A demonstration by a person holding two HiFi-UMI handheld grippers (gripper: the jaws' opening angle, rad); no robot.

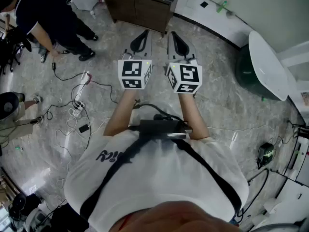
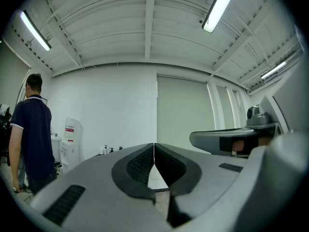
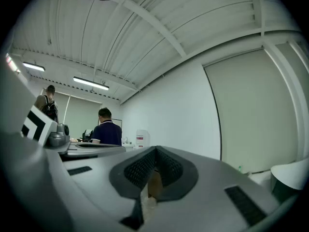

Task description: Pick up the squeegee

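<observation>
Seen from above, a person in a white shirt holds two tongs out level, side by side. The left gripper has its jaws pressed together with nothing between them. The right gripper is likewise closed tight and empty. Beneath them lies a marbled floor, with loose cables trailing off to the left. Beyond stands a dark wooden cabinet, and farther left is a bystander in dark clothes. The squeegee appears in no view, so its place cannot be told. Such a tool is probably light, with a stiff handle and a soft rubber blade. The middle of the handle would likely be the safest hold, and the jaws would need to open first.
</observation>
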